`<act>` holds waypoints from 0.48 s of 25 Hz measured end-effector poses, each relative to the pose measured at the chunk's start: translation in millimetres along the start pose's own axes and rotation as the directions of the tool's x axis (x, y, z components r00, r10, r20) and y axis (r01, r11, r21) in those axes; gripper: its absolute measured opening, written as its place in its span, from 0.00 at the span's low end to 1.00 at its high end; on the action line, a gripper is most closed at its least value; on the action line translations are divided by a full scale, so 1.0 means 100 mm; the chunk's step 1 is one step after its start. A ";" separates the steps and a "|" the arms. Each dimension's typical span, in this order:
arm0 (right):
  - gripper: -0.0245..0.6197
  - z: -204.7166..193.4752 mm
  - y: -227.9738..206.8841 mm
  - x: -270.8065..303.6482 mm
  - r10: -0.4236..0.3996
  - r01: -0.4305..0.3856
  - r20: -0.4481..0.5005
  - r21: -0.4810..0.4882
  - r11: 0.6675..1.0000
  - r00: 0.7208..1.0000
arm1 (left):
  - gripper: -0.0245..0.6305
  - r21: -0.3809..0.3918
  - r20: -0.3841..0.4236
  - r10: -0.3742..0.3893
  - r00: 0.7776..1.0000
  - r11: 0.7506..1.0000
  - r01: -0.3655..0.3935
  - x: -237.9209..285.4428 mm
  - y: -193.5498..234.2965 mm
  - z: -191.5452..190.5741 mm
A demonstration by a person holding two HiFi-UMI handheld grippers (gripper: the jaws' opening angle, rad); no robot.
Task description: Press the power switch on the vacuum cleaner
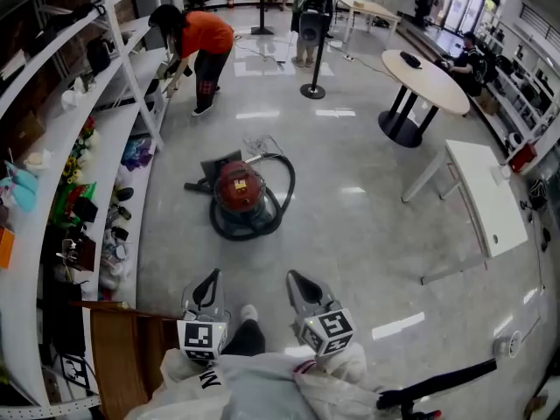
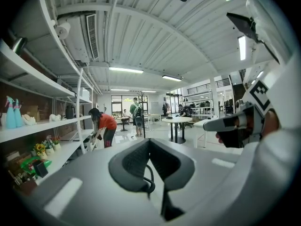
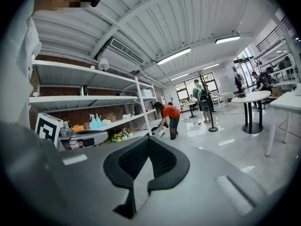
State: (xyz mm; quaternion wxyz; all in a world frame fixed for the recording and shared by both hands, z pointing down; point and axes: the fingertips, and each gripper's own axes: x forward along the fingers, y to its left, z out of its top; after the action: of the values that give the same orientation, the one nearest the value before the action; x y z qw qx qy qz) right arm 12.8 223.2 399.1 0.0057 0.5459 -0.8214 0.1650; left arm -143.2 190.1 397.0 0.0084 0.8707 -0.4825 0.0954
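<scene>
I'm holding left gripper [image 1: 210, 280] and right gripper [image 1: 295, 280] at 6 o'clock, both clenched, gripping nothing. Red vacuum cleaner [image 1: 238, 189] is sitting on the floor [image 1: 350, 226] at 12 o'clock, well apart, nozzle [image 1: 210, 166] pointing about 10 o'clock, hose [image 1: 282, 201] looping round its 3 o'clock side.

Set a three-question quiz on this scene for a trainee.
1. True or false: the left gripper touches the vacuum.
2. Pick one. The hose is: A) looped round the vacuum; B) hung on a shelf; C) lying on the round table.
3. Fill in: the jaws of the right gripper, like those of the left, are ___ and hold nothing.

Key: 1 false, it is well short of it; 2 A; 3 shut.
</scene>
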 end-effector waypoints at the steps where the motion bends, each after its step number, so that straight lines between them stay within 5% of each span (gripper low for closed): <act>1: 0.04 0.01 0.00 0.06 0.004 -0.004 -0.004 -0.001 1.000 1.000 | 0.04 -0.003 -0.004 0.007 1.000 1.000 -0.007 0.05 0.06 -0.01; 12: 0.04 0.24 -0.10 0.70 -0.018 0.017 -0.014 -0.028 0.999 1.000 | 0.04 -0.021 0.018 -0.025 1.000 0.999 0.026 0.59 0.49 0.13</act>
State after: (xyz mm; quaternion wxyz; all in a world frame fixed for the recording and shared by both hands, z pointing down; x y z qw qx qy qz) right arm -2.5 150.5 391.8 0.0209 0.5518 -0.8188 0.1572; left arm -151.5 113.1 390.4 0.0145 0.8774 -0.4724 0.0826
